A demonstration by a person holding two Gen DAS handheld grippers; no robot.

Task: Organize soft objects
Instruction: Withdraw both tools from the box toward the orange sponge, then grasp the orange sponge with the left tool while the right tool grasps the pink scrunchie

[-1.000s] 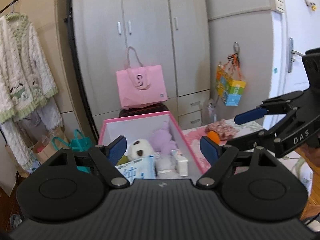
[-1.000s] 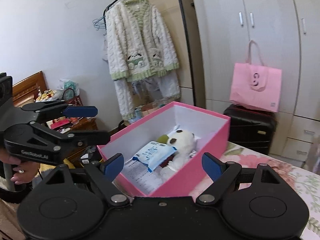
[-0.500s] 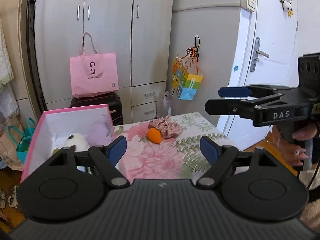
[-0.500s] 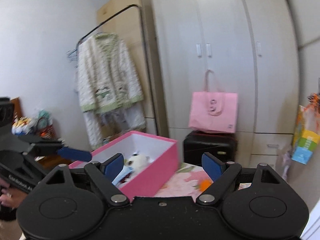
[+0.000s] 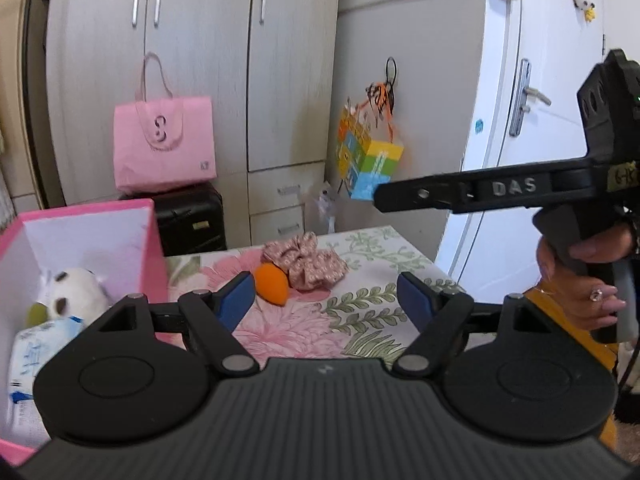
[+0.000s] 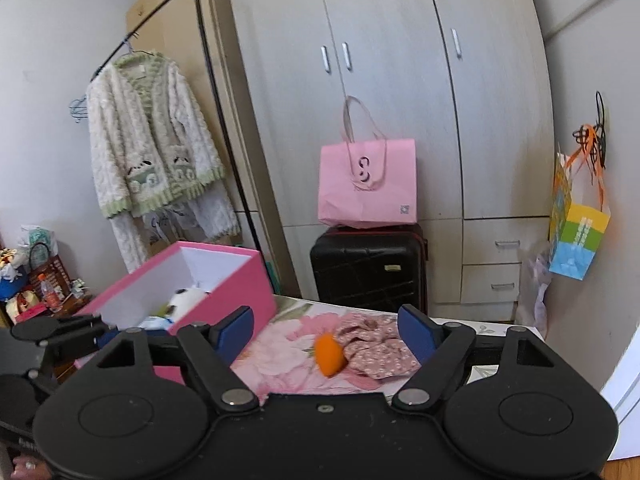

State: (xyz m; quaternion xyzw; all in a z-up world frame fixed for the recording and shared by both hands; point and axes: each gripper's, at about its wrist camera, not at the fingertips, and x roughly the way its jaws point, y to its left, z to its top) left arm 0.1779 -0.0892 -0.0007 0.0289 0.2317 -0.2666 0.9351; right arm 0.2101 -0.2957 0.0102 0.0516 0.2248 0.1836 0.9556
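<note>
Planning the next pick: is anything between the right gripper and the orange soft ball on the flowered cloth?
Nothing visible. The right gripper is open and the orange ball lies in plain sight between its fingers, on the cloth. The pink scrunchie touches the ball's far right side, not in front.

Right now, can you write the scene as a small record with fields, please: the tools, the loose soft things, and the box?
left tool: open, holds nothing
right tool: open, holds nothing
sponge: orange, on the floral cloth, touching the scrunchie
scrunchie: pink, on the cloth
box: pink, open, beside the sponge
in the box: plush, wipes
</note>
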